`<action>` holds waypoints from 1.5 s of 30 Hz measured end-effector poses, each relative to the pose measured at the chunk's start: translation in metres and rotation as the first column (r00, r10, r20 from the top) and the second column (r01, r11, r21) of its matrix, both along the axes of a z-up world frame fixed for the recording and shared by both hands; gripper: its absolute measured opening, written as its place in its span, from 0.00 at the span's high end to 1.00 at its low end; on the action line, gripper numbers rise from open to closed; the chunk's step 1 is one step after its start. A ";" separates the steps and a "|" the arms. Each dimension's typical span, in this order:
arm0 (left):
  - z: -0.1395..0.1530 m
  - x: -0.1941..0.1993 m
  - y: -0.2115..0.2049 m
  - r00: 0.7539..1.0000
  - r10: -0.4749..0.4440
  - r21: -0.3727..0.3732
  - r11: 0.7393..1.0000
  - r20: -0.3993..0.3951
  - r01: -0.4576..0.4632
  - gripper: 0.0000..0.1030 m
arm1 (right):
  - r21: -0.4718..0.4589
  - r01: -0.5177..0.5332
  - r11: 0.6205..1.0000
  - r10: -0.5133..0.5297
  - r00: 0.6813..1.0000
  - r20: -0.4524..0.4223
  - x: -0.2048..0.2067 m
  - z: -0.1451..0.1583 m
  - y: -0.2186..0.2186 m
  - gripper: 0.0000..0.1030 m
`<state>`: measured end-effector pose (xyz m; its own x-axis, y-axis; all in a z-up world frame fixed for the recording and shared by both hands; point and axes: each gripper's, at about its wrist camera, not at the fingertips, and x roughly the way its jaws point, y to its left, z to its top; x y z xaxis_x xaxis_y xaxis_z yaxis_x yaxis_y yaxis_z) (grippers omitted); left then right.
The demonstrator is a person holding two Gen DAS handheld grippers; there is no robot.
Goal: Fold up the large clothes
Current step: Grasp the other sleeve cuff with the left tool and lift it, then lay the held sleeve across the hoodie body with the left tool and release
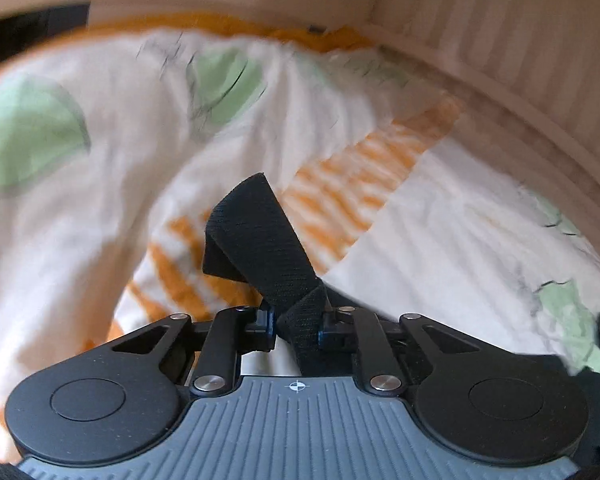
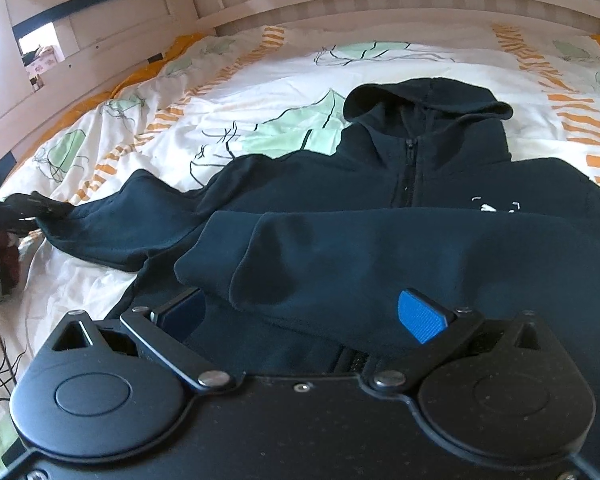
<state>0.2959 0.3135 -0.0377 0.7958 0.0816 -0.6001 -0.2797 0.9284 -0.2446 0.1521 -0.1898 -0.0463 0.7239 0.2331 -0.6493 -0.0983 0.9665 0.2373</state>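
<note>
Hoodie (image 2: 380, 208) is lying zipped across the bed (image 2: 260, 80); my left gripper (image 1: 296, 320) jaws are pinching its cuff (image 1: 256, 232), my right gripper (image 2: 300, 312) jaws are gaping wide over the folded sleeve (image 2: 340, 252).

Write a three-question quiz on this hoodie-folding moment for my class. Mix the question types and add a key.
1. True or false: the right claw is shut on the hoodie.
2. Multiple choice: what does the left claw pinch? A) a towel B) the black sleeve cuff C) nothing
3. Fill in: the hoodie lies face up on a leaf-patterned ____.

Key: 1 false, its jaws stand open above the folded sleeve; 2 B; 3 bedspread.
</note>
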 end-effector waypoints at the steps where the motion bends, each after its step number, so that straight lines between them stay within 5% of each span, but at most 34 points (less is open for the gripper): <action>1: 0.013 -0.005 -0.005 1.000 -0.019 0.007 1.000 0.024 0.019 0.84 | 0.000 0.005 1.000 -0.005 1.000 0.007 0.001 0.001 -0.001 0.00; 10: 0.122 -0.035 -0.071 0.949 -0.223 0.042 0.975 0.220 0.220 0.84 | -0.004 -0.023 1.000 0.023 0.998 0.052 0.048 -0.002 0.031 0.02; 13: 0.150 -0.044 -0.096 0.917 -0.295 0.050 0.955 0.268 0.293 0.84 | -0.047 -0.067 0.997 0.069 0.997 0.030 0.066 -0.013 0.058 0.13; 17: 0.176 -0.057 -0.136 0.862 -0.403 0.062 0.912 0.309 0.405 0.84 | -0.138 -0.096 0.986 0.089 0.995 -0.054 0.082 -0.041 0.085 0.16; 20: 0.187 -0.060 -0.168 0.820 -0.472 0.063 0.876 0.324 0.478 0.84 | -0.207 -0.108 0.972 0.106 0.994 -0.019 0.081 -0.049 0.095 0.14; 24: 0.191 -0.064 -0.220 0.757 -0.563 0.074 0.815 0.332 0.574 0.84 | -0.104 -0.109 0.989 0.110 0.994 0.009 0.074 -0.033 0.074 0.14; 33: 0.138 -0.054 -0.352 0.629 -0.727 0.037 0.662 0.277 0.749 0.84 | 0.042 0.080 0.996 -0.082 0.995 0.057 0.002 0.000 -0.035 0.10; 36: 0.098 -0.051 -0.399 0.611 -0.760 0.021 0.630 0.222 0.776 0.84 | 0.055 0.169 0.984 -0.171 0.985 0.031 -0.019 -0.005 -0.071 0.09; 41: 0.030 -0.047 -0.447 0.613 -0.784 -0.043 0.612 0.100 0.789 0.81 | 0.076 0.293 0.953 -0.293 0.956 -0.017 -0.045 -0.014 -0.114 0.09; 44: 0.005 -0.046 -0.456 0.585 -0.811 -0.062 0.582 0.028 0.811 0.55 | 0.089 0.336 0.938 -0.334 0.942 -0.034 -0.055 -0.018 -0.130 0.09; 45: -0.003 -0.045 -0.459 0.573 -0.819 -0.068 0.572 0.001 0.818 0.38 | 0.093 0.345 0.934 -0.343 0.938 -0.038 -0.057 -0.019 -0.137 0.09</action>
